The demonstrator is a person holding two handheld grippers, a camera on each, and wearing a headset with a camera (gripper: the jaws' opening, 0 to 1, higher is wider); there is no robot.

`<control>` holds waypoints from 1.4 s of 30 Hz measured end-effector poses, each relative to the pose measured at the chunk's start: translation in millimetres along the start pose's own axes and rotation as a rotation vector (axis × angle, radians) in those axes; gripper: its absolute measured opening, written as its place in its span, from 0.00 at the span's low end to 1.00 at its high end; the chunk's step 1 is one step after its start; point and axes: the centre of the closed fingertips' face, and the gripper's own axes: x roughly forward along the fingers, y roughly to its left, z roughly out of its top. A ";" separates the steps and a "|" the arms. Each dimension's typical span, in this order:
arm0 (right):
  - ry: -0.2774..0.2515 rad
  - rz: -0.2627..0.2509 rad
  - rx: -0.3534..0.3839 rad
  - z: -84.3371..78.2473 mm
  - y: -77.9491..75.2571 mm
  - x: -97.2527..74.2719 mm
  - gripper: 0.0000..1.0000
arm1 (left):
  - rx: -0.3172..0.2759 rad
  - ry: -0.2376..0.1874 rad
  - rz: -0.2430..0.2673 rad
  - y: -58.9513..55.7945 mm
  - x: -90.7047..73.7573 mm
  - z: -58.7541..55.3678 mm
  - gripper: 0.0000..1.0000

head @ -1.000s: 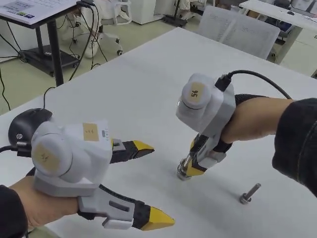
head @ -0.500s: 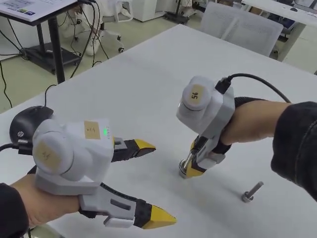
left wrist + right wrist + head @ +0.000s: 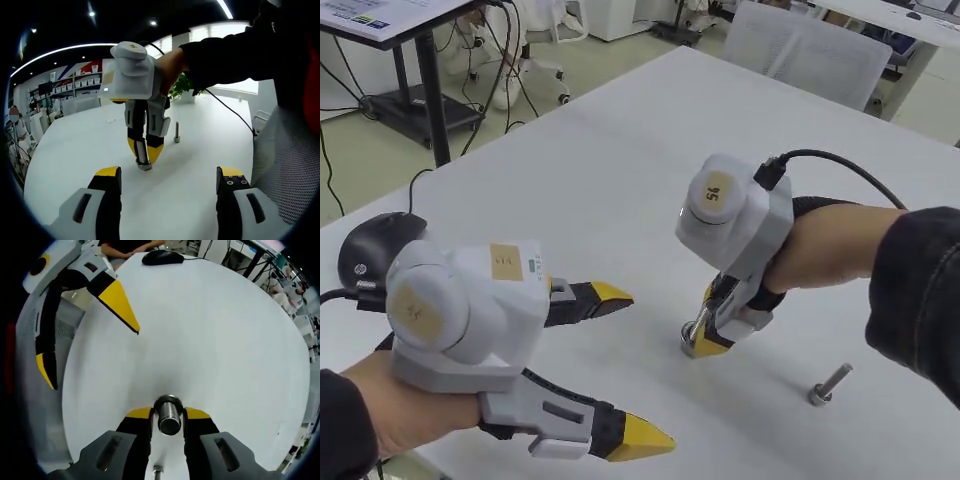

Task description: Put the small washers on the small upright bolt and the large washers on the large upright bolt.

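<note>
A large steel bolt [image 3: 692, 338] stands head-down on the white table [image 3: 580, 170]. My right gripper [image 3: 705, 340] points down at it, shut on its shank. The right gripper view looks along the bolt [image 3: 169, 415], which sits between the yellow fingertips. In the left gripper view the bolt [image 3: 143, 159] hangs in the right gripper [image 3: 144, 150]. A small bolt [image 3: 827, 385] stands apart to the right, and is upright in the left gripper view [image 3: 176, 132]. My left gripper [image 3: 642, 368] hovers at the near left, open and holding nothing [image 3: 169, 172], and it also shows in the right gripper view [image 3: 95, 360].
A black computer mouse [image 3: 370, 250] lies at the table's left edge [image 3: 162, 257]. A grey chair back [image 3: 810, 55] stands beyond the far edge. Another desk [image 3: 380, 20] with cables under it is at the upper left.
</note>
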 end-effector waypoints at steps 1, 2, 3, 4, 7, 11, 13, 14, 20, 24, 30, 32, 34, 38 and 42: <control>-0.003 0.000 0.001 0.1 -0.1 -0.1 0.25 | -0.001 0.001 0.000 -0.3 0.0 -0.3 0.78; -0.003 -0.001 0.001 0.0 0.1 -0.1 0.25 | -0.002 0.001 -0.001 -0.6 0.1 -0.3 0.78; -0.005 -0.001 0.001 -0.1 0.0 -0.3 0.25 | -0.002 0.001 -0.001 -0.6 0.2 -0.3 0.78; -0.007 -0.002 0.001 0.1 0.0 -0.4 0.26 | -0.003 0.001 -0.001 -0.6 0.4 -0.4 0.78; -0.016 -0.010 -0.001 0.3 -1.8 -1.3 0.29 | -0.005 0.005 -0.003 -1.1 0.7 -1.1 0.78; -0.021 -0.015 0.002 -1.8 -3.5 -2.7 0.33 | -0.010 0.011 -0.004 -1.3 1.3 -2.5 0.78; -0.020 -0.014 0.009 -4.5 -4.0 -3.4 0.36 | -0.012 0.013 -0.006 -1.5 1.6 -2.9 0.79; -0.019 -0.010 0.010 -5.9 -2.9 -3.9 0.38 | -0.014 0.015 -0.007 -1.7 1.8 -3.1 0.79; -0.020 0.001 0.008 -12.0 1.3 -3.3 0.53 | -0.014 0.017 -0.009 -2.3 2.1 -3.6 0.79; -0.030 0.011 0.033 -14.9 3.1 -3.3 0.64 | -0.015 0.019 -0.010 -2.8 2.0 -4.2 0.79; -0.063 0.032 0.081 -17.7 7.0 -5.1 0.86 | -0.015 0.025 -0.010 -3.2 1.4 -4.9 0.79; -0.078 0.031 0.091 -18.4 7.2 -5.6 0.92 | -0.015 0.024 -0.011 -3.6 1.3 -4.8 0.79; -0.095 0.037 0.111 -19.1 8.2 -6.7 0.98 | -0.015 0.025 -0.011 -3.8 1.1 -4.9 0.79; -0.122 0.035 0.134 -23.9 9.6 -10.0 1.00 | -0.016 0.030 -0.014 -4.3 1.1 -5.7 0.79; -0.133 0.024 0.147 -32.1 7.3 -11.7 1.00 | -0.016 0.032 -0.016 -4.6 1.6 -5.8 0.79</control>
